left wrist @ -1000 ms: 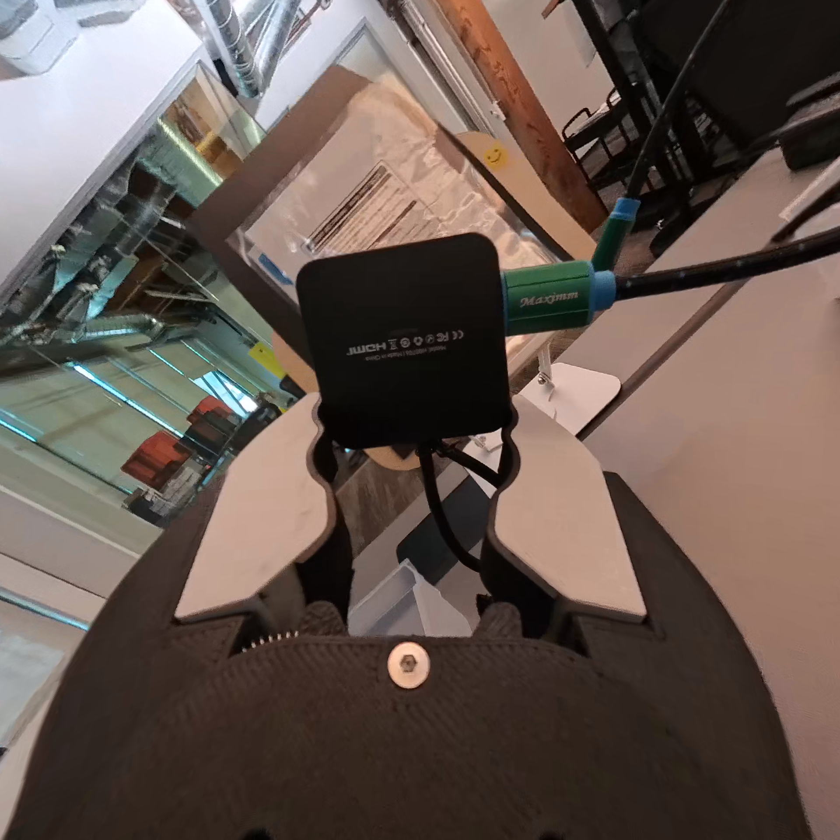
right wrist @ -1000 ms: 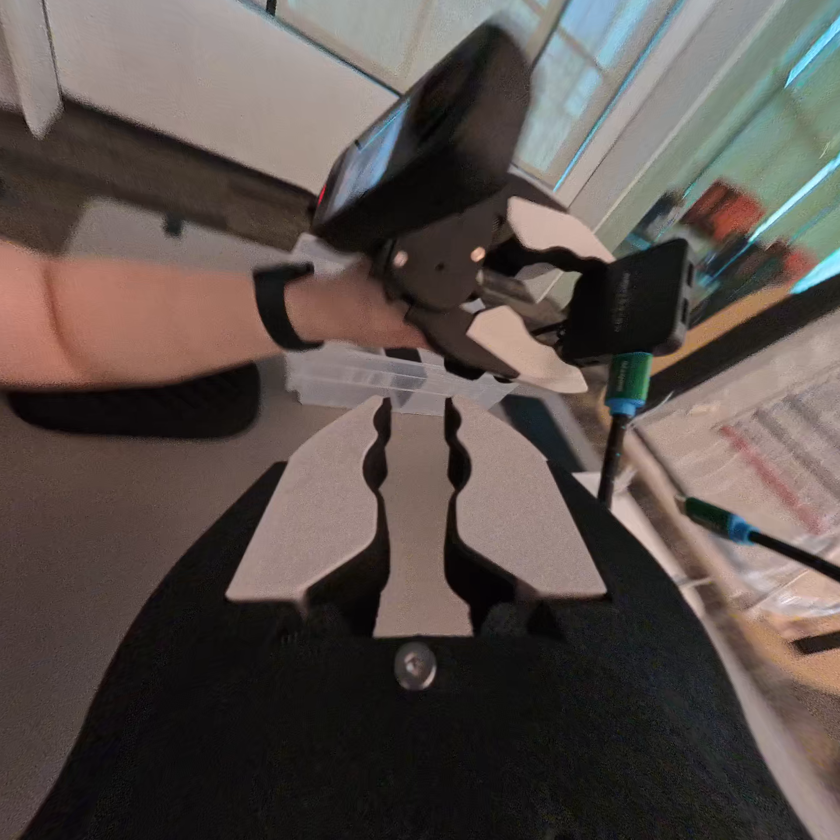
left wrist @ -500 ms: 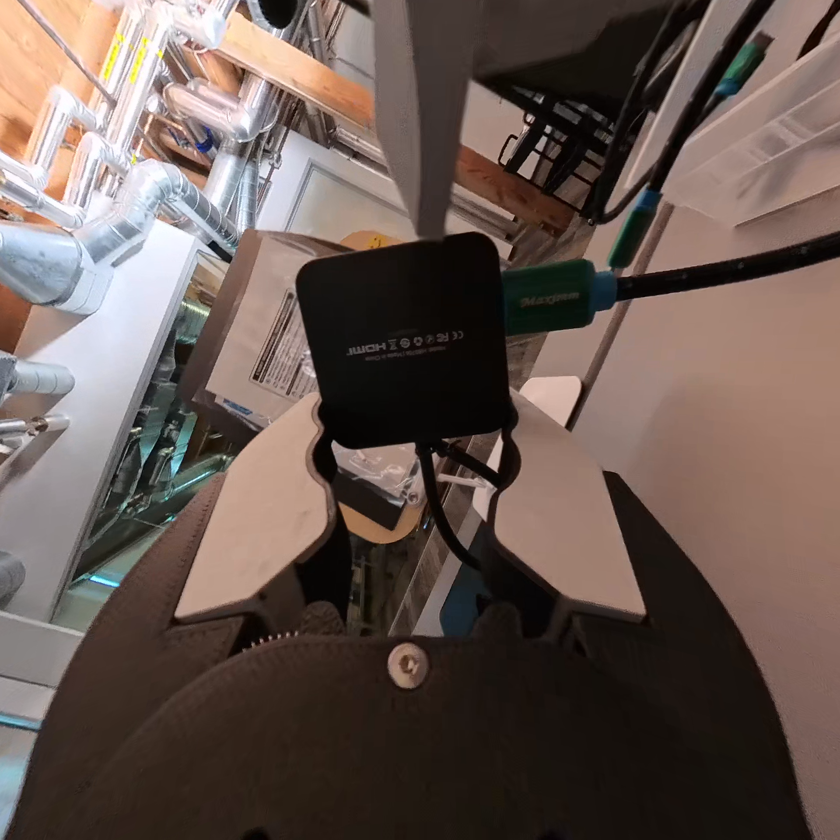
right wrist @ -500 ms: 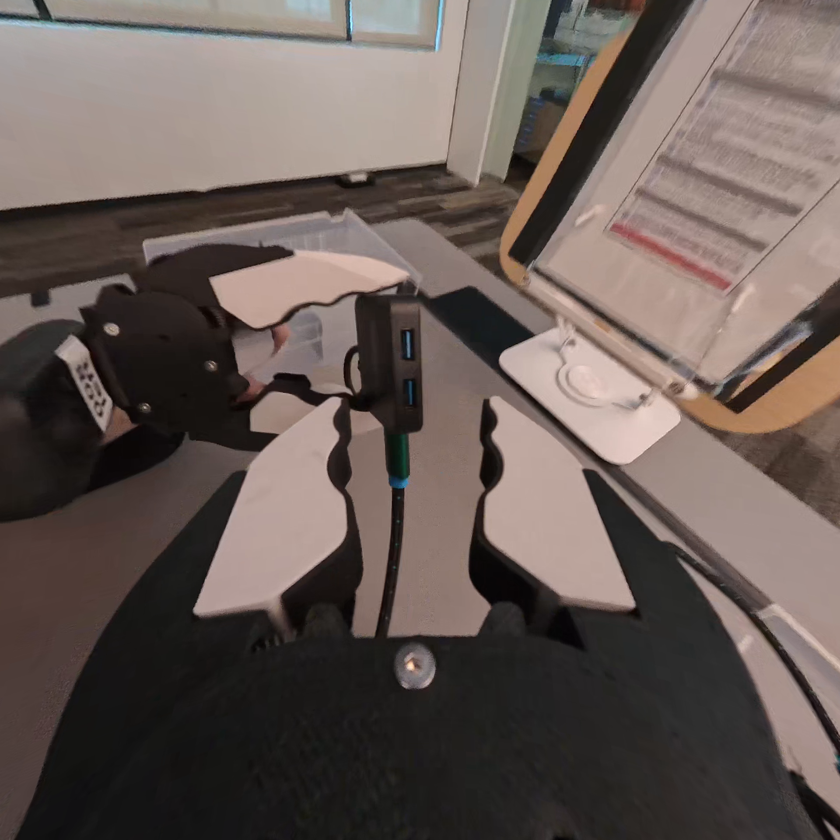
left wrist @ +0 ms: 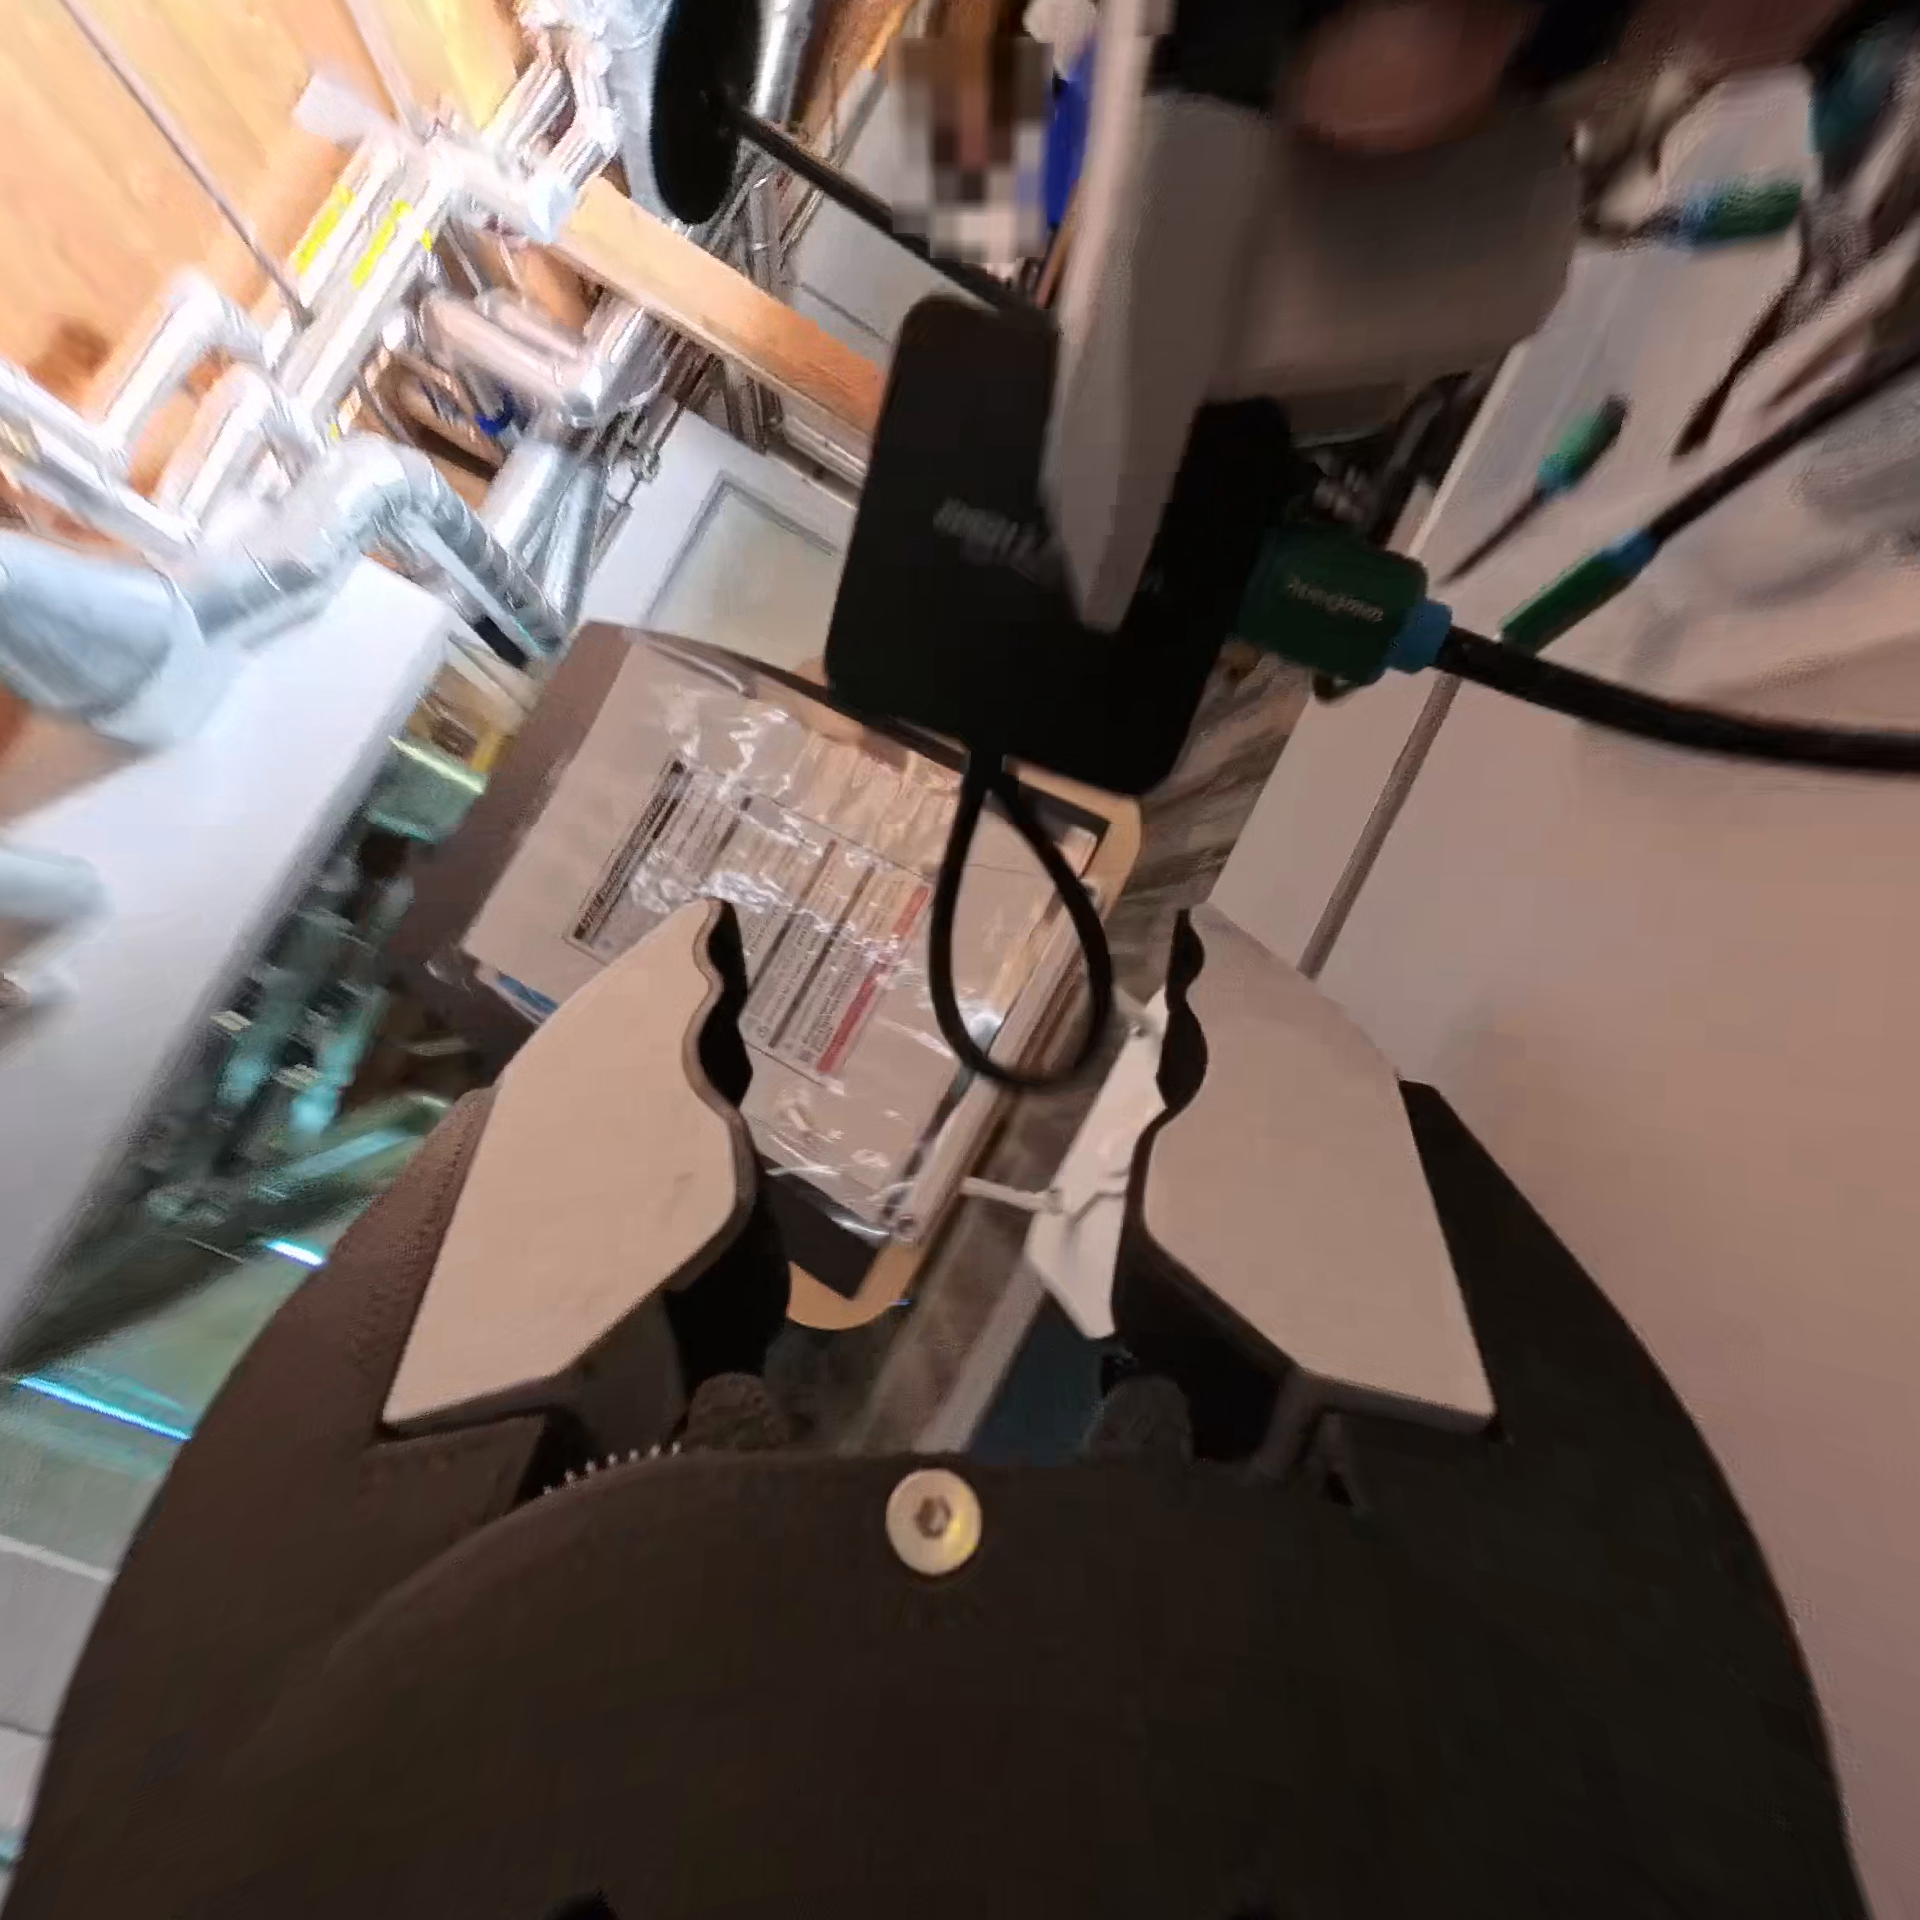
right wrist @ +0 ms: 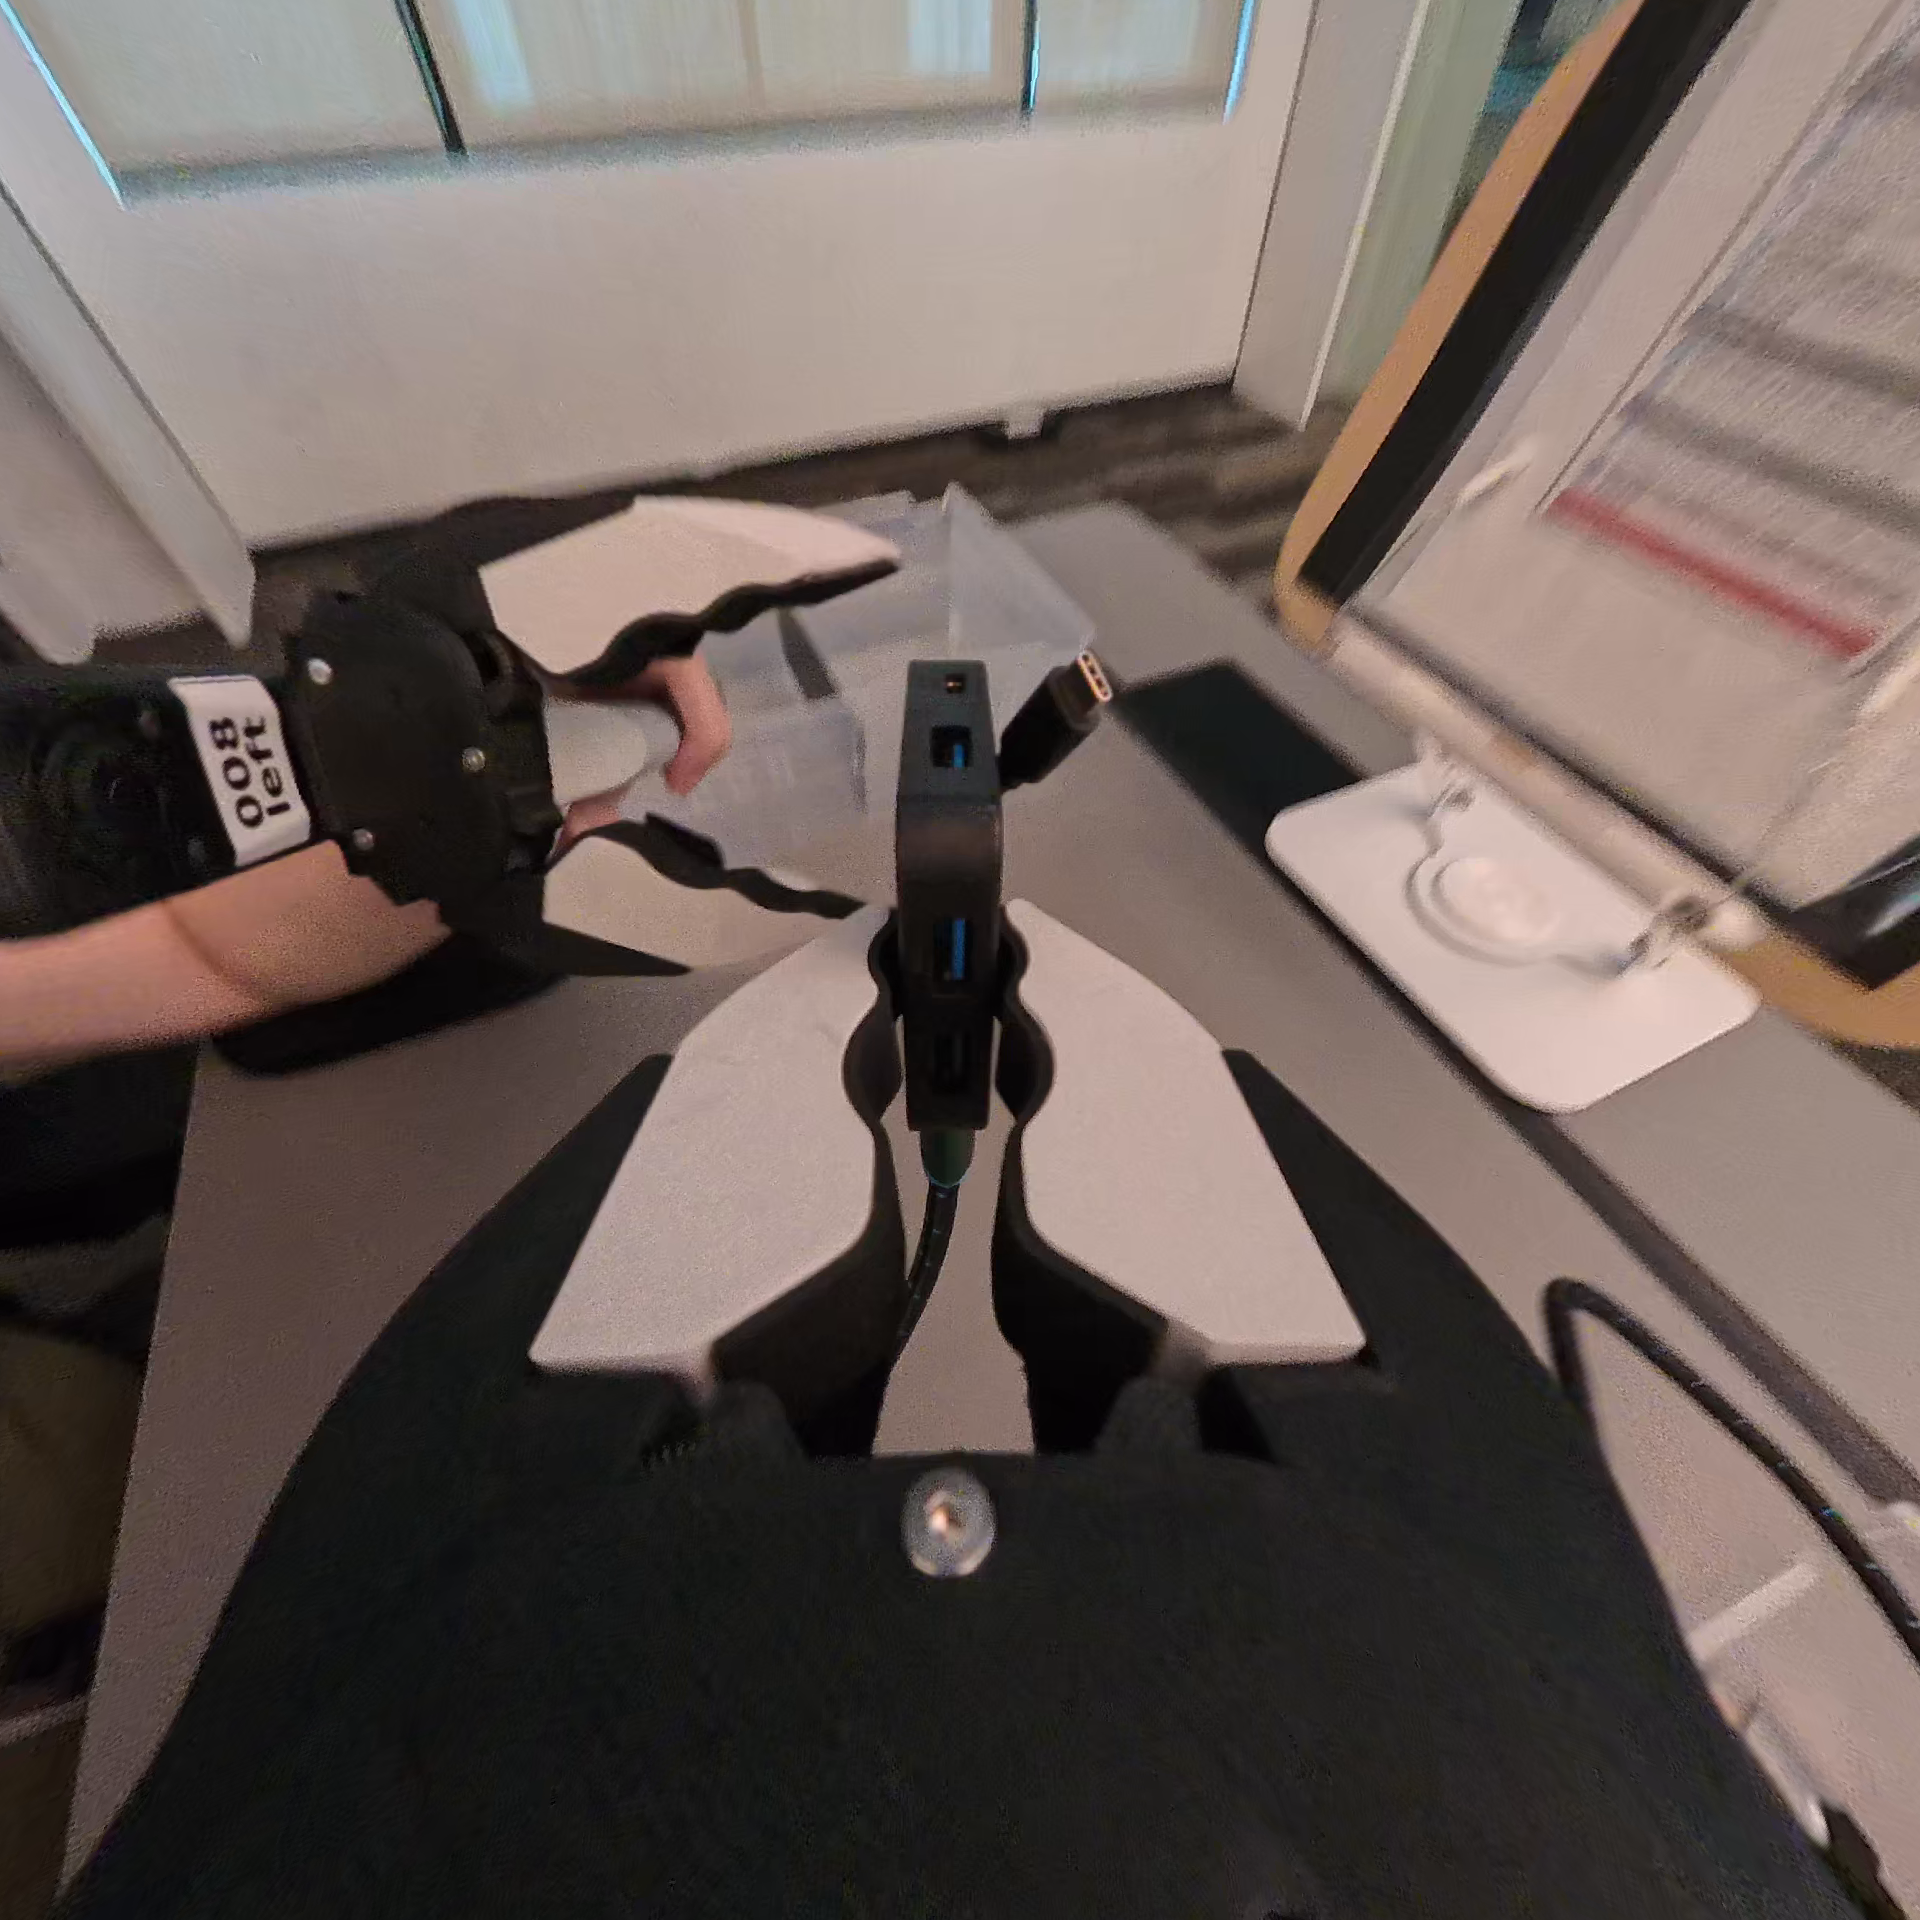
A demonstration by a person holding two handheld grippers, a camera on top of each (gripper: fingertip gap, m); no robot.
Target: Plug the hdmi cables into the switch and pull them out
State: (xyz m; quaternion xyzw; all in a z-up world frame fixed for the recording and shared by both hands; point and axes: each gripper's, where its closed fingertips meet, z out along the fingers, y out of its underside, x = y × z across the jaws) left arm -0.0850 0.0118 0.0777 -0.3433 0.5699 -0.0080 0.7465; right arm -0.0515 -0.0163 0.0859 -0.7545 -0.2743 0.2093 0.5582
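Observation:
The black switch [right wrist: 948,831] stands on edge between my right gripper's [right wrist: 948,925] fingers, which are shut on its lower part. A green HDMI plug [right wrist: 948,1148] sits in its near end, and its black cable [right wrist: 928,1257] runs back between the fingers. The switch's short lead ends in a small plug [right wrist: 1070,698] hanging free. My left gripper [right wrist: 878,732] is open and empty just left of the switch. In the left wrist view my left gripper [left wrist: 951,920] is open below the switch [left wrist: 956,582], with the green plug [left wrist: 1330,613] at its right side.
A clear sign holder on a white base [right wrist: 1507,925] stands on the grey table [right wrist: 364,1143] to the right. A clear plastic box [right wrist: 821,727] lies behind the switch. Another black cable [right wrist: 1714,1423] runs along the right. More green plugs [left wrist: 1569,447] show far off.
My left gripper has let go of the switch, opened and drawn back. My right gripper has moved in over the plugged cable and shut on the switch.

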